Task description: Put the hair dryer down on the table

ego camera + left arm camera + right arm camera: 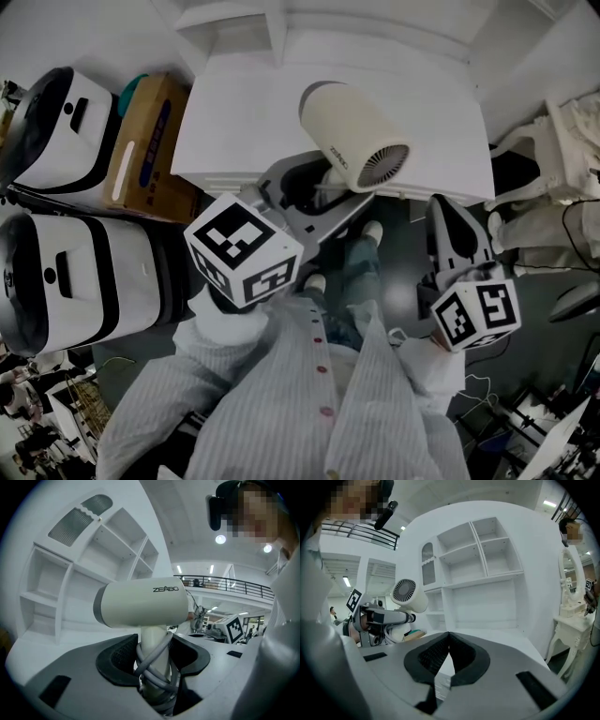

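Note:
A cream hair dryer (354, 136) with a grey cord wound round its handle hangs above the front edge of the white table (234, 141). My left gripper (314, 195) is shut on that handle, with the dryer's barrel lying level above the jaws. In the left gripper view the dryer (140, 604) stands upright between the pads of the left gripper (152, 665). My right gripper (457, 234) is to the right, off the table's edge, with nothing in it. Its jaws meet at the tips in the right gripper view (449, 634), which also shows the dryer (408, 595) at the left.
A white shelf unit (478, 569) stands on the back of the table. Two white and black cases (66, 281) and a cardboard box (150, 141) lie to the left. A white chair (553, 187) is at the right. My own legs and shoes (352, 272) are below.

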